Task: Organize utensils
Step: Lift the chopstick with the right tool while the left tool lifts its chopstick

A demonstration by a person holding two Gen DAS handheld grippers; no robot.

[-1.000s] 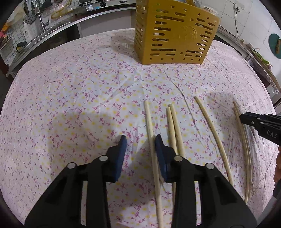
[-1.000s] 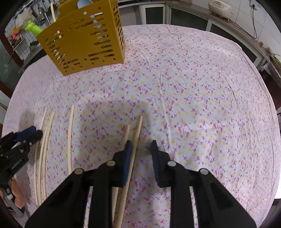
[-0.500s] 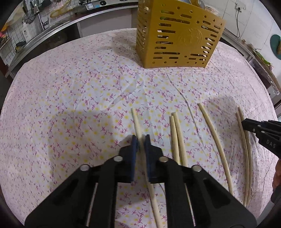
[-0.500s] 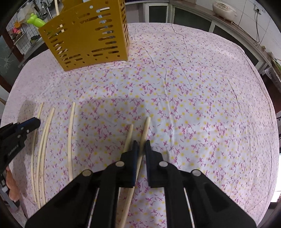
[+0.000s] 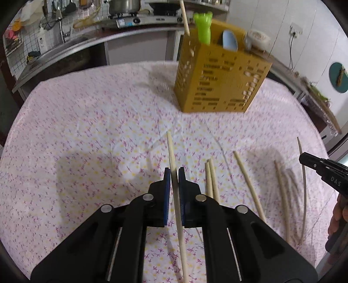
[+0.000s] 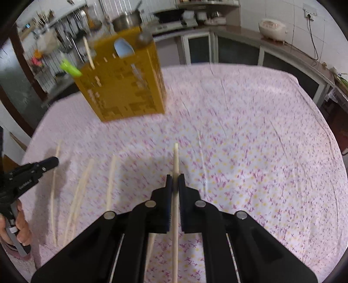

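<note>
My left gripper (image 5: 174, 174) is shut on a pale wooden chopstick (image 5: 170, 150), lifted off the floral tablecloth (image 5: 87, 122). My right gripper (image 6: 175, 180) is shut on another chopstick (image 6: 175, 159), also raised. The yellow slotted utensil holder (image 5: 219, 82) stands ahead at the far side of the table; it also shows in the right wrist view (image 6: 124, 87). It holds a green utensil (image 5: 203, 27), a blue spoon (image 5: 230, 40) and an upright chopstick (image 5: 184, 18). Several loose chopsticks (image 5: 212, 180) lie on the cloth between the grippers.
The right gripper's tip (image 5: 322, 167) shows at the left view's right edge; the left gripper's tip (image 6: 32, 169) at the right view's left edge. A kitchen counter with pots (image 5: 124, 5) runs behind the table. A rice cooker (image 6: 273, 29) sits on the far counter.
Both grippers have lifted their chopsticks off the cloth and tilted upward toward the holder. One second ago both were open over the chopsticks; they then closed on them.
</note>
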